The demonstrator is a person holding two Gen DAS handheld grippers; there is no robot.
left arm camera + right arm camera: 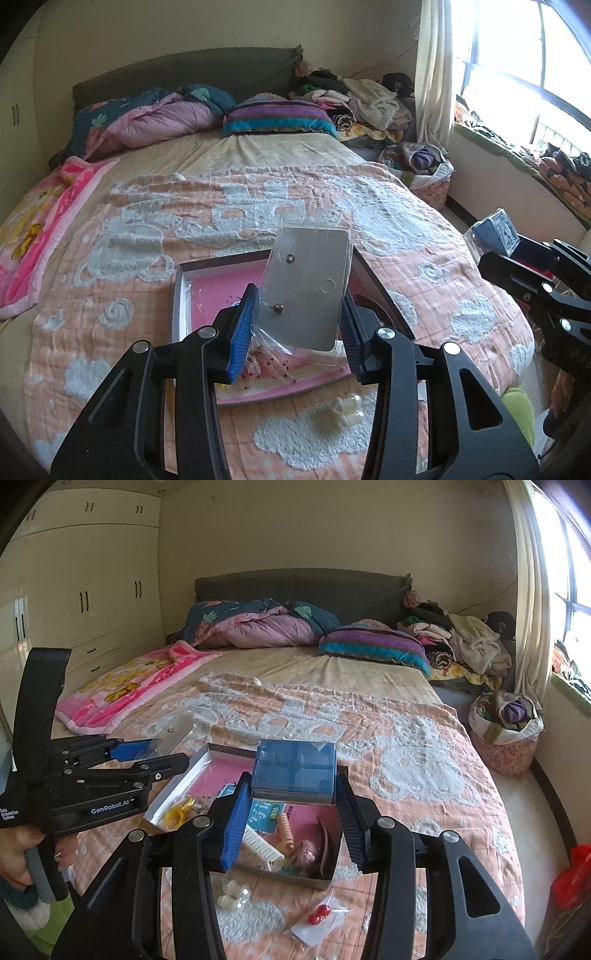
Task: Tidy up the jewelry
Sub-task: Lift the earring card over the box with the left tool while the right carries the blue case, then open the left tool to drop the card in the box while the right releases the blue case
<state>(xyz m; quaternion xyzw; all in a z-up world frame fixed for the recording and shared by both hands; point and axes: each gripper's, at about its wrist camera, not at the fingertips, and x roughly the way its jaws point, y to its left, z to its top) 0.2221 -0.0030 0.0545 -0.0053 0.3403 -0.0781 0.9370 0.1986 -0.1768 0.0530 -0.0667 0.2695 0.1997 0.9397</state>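
My left gripper [299,306] is shut on a grey earring card in a clear bag [308,284] and holds it above the pink-lined box [210,291] on the bed. My right gripper [293,799] is shut on a blue plastic case [294,771], held over the same box [207,760]. The box holds a yellow ring, a white comb, an orange hair clip and other small pieces. The left gripper also shows in the right wrist view [147,751], left of the box. The right gripper with its blue case shows in the left wrist view [496,230] at far right.
White bead pieces [232,895] and a bag with red earrings [319,915] lie on the orange quilt [406,760] in front of the box. Pillows and a clothes pile sit at the bed's head. A fabric basket [504,727] stands by the window.
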